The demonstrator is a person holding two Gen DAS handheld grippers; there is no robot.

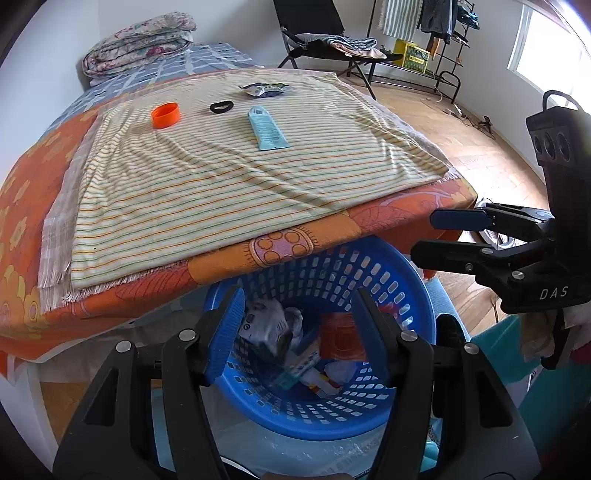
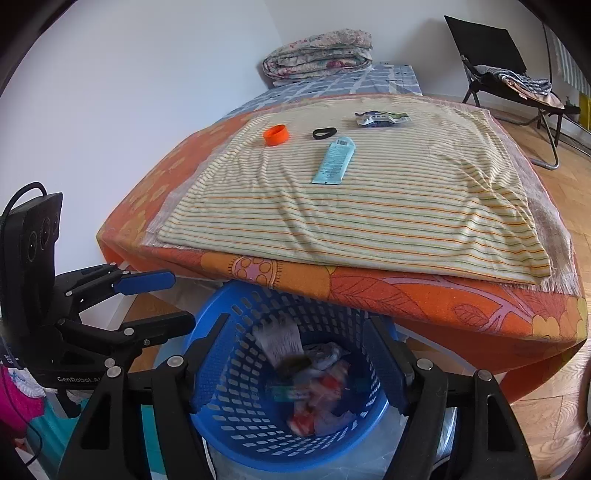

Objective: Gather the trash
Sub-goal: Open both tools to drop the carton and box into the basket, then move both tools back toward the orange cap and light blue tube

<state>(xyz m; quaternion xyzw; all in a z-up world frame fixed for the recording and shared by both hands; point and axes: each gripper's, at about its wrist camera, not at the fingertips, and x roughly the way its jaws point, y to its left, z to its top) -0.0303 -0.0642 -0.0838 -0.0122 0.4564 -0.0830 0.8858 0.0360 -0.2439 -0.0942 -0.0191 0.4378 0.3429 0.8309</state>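
Observation:
A blue slotted basket (image 1: pixel 406 295) (image 2: pixel 221 428) stands on the floor at the bed's foot, holding several wrappers and packets (image 1: pixel 273 332) (image 2: pixel 314 380). My left gripper (image 1: pixel 299 325) and right gripper (image 2: pixel 295 354) are both open and empty, hovering over the basket. A blurred packet (image 2: pixel 280 341) shows between the right fingers, above the pile. On the striped cloth lie a light-blue tube (image 1: pixel 267 129) (image 2: pixel 334 160), an orange cap (image 1: pixel 166 115) (image 2: pixel 276 135), a black ring (image 1: pixel 221 107) (image 2: pixel 325 133) and a crumpled wrapper (image 1: pixel 264 89) (image 2: pixel 382 118).
The bed (image 1: pixel 37 177) (image 2: pixel 461 306) overhangs the basket's far rim. A folded quilt (image 1: pixel 140 40) lies at its head. A folding chair (image 1: pixel 317 33) (image 2: pixel 509 66) and a clothes rack (image 1: pixel 432 33) stand on the wooden floor to the right.

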